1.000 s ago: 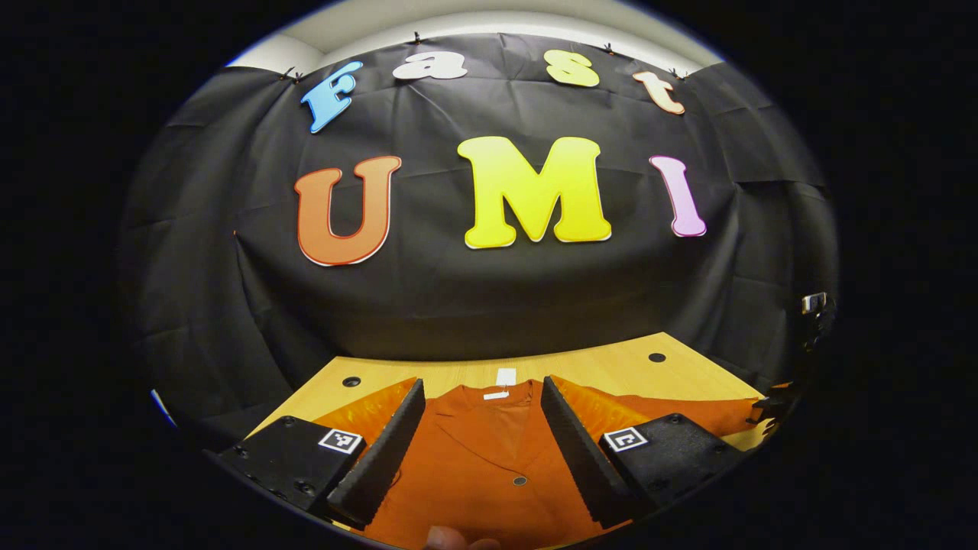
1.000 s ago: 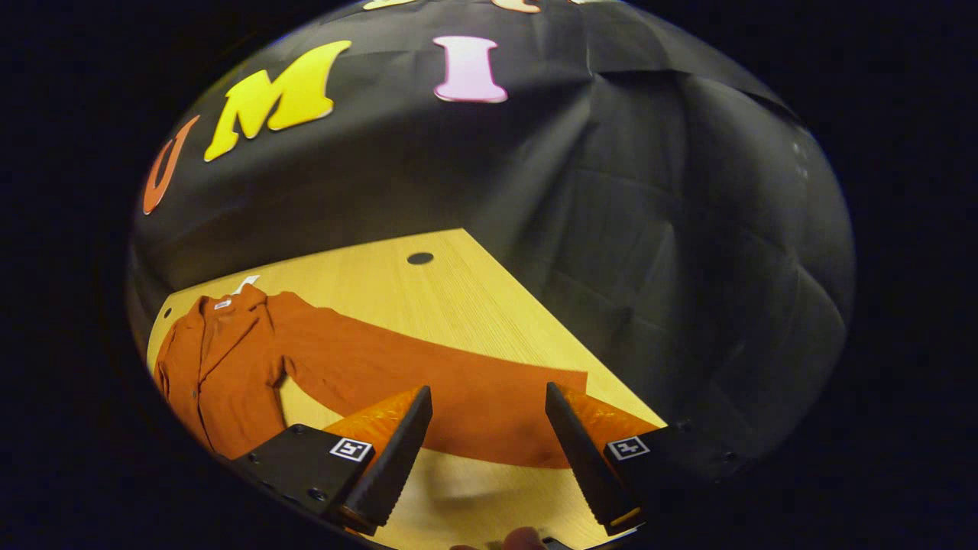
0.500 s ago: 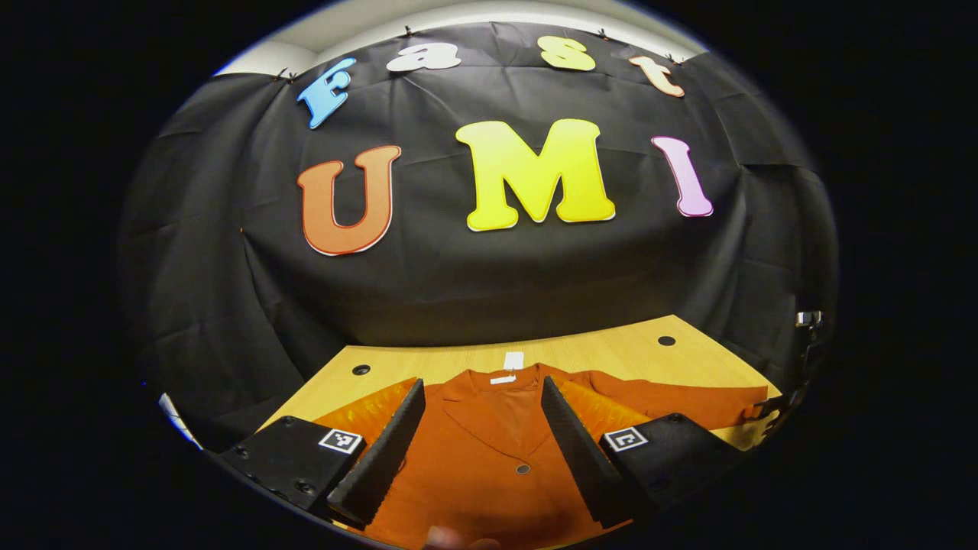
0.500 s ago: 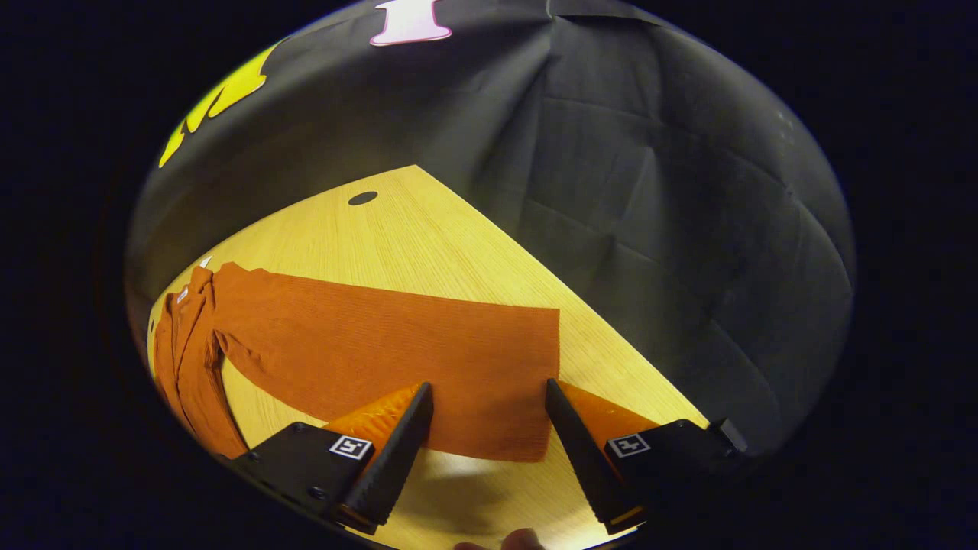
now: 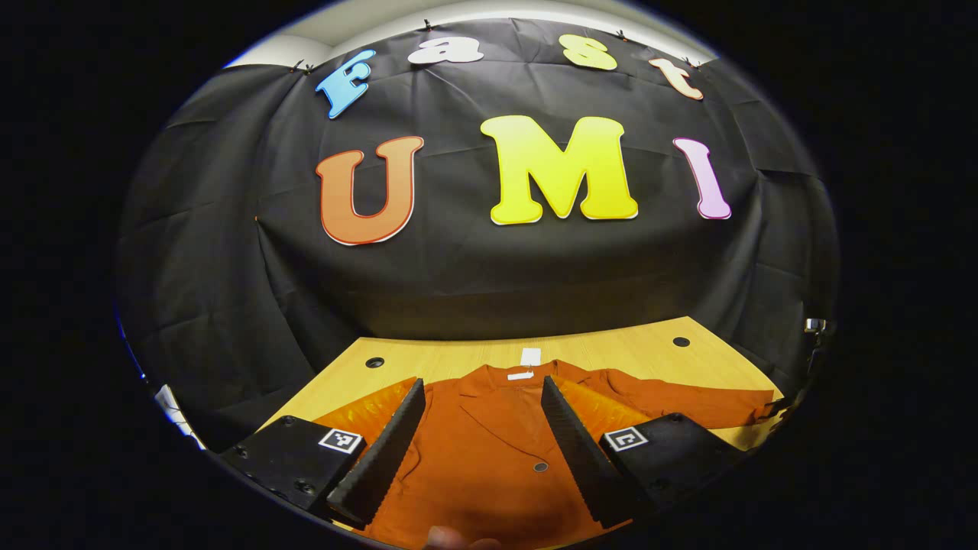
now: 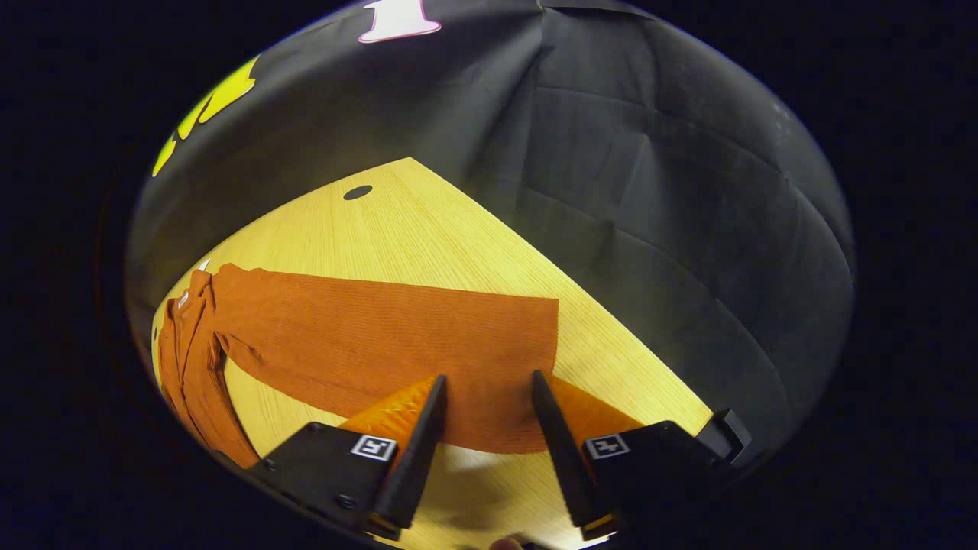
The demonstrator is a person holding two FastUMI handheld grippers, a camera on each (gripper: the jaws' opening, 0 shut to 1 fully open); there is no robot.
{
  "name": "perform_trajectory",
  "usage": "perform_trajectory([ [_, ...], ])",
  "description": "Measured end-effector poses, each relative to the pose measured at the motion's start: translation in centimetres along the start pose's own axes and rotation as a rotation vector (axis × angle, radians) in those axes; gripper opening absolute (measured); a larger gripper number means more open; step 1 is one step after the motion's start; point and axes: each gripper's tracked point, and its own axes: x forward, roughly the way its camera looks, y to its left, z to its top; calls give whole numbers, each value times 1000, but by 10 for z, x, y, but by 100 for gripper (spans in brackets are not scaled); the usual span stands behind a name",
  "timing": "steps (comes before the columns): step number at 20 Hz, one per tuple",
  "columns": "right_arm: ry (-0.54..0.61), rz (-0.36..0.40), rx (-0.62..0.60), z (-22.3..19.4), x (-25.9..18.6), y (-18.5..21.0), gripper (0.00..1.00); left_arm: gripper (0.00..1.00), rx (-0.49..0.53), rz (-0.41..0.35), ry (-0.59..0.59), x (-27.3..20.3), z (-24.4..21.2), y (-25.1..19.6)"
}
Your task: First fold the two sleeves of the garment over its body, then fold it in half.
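A: Where's the shirt (image 5: 489,451)?

B: Flat on the table (image 6: 428,229). Its sleeve (image 6: 382,344) lies straight out, from 9 o'clock to the middle in my right gripper view.

A: And your grippers?

B: My right gripper (image 6: 483,447) is open around the cuff edge, narrower than half a second ago. My left gripper (image 5: 481,451) hangs open over the chest.

A: Tip?

B: Pinch the cuff only, not the table.

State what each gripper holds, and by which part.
Nothing is held. The right gripper is open, its fingers either side of the sleeve near the cuff, not yet closed on it. The left gripper is open above the shirt.
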Motion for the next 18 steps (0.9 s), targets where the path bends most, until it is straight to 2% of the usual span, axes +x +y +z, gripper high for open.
perform_trajectory([
  [1,-6,0,12,1,2,1,66,98,-3,1,-2,1,1,3],
  [2,-8,-4,19,1,1,-1,51,99,-5,4,-2,1,0,7],
  [3,-6,-3,31,1,-1,-2,48,98,-6,6,1,2,-1,11],
  [4,-3,-10,39,1,0,-3,29,99,-9,9,3,2,-2,14],
  [6,9,-24,35,3,3,0,28,98,-13,14,3,2,-1,21],
  [8,23,-64,21,5,4,-1,4,99,-16,19,-3,2,0,30],
  [11,11,-97,-6,17,-2,4,4,99,-23,32,-6,1,-2,46],
  [12,-6,-102,-5,26,-3,6,1,99,-24,40,-6,0,-4,53],
  [15,-84,-101,-35,61,-20,15,0,99,-43,60,-10,-2,-7,75],
  [18,-175,-83,-105,101,-43,41,0,99,-72,72,-17,-2,-12,97],
])
